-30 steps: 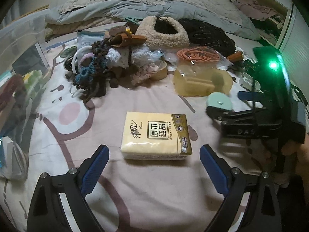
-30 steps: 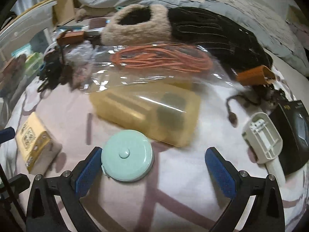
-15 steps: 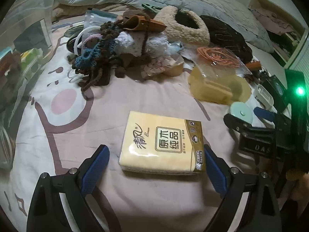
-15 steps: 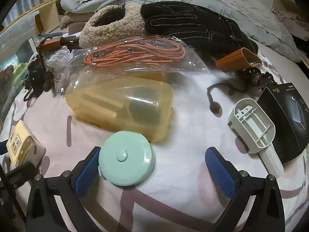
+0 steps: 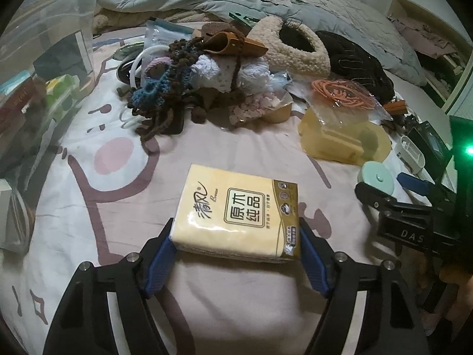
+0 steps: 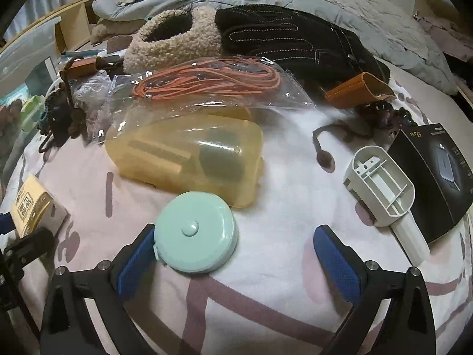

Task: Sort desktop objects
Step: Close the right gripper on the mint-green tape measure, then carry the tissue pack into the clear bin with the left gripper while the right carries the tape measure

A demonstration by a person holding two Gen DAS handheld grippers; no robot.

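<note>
**Both claws closing, one thing squared up, the other off to one side**

Left wrist view: the left claw [image 5: 235, 247] is down over the yellow tissue pack [image 5: 236, 214], which lies flat on the bed sheet [image 5: 242, 295] with its long axis running across the picture, from one blue pad to the other. That is the relation that counts here. The jaws are closing and the pads [image 5: 161, 259] sit right at the pack's two short ends, touching or all but touching; the wrapper is not visibly dented, so whether it is a firm grip cannot be told. The pack sits centred in the gap, near edge between the tips. At the right edge the right claw [image 5: 393, 182] shows from the side, with the mint tape measure [image 5: 377, 179] at its tips.

Right wrist view: the right claw [image 6: 235, 254] is also closing, but nothing is pinched. The tape measure [image 6: 196, 232] lies flat on the sheet [image 6: 266, 310], shoved hard over to the left: its rim is against the left pad [image 6: 137, 259], while the right pad stands well apart from it across bare sheet. Being round, it has no long axis to line up with. The judgement: as the jaws close, the left pad may nudge the disc across before the right one meets it. The amber plastic case [image 6: 189, 159] lies just beyond, touching or nearly so.
</note>
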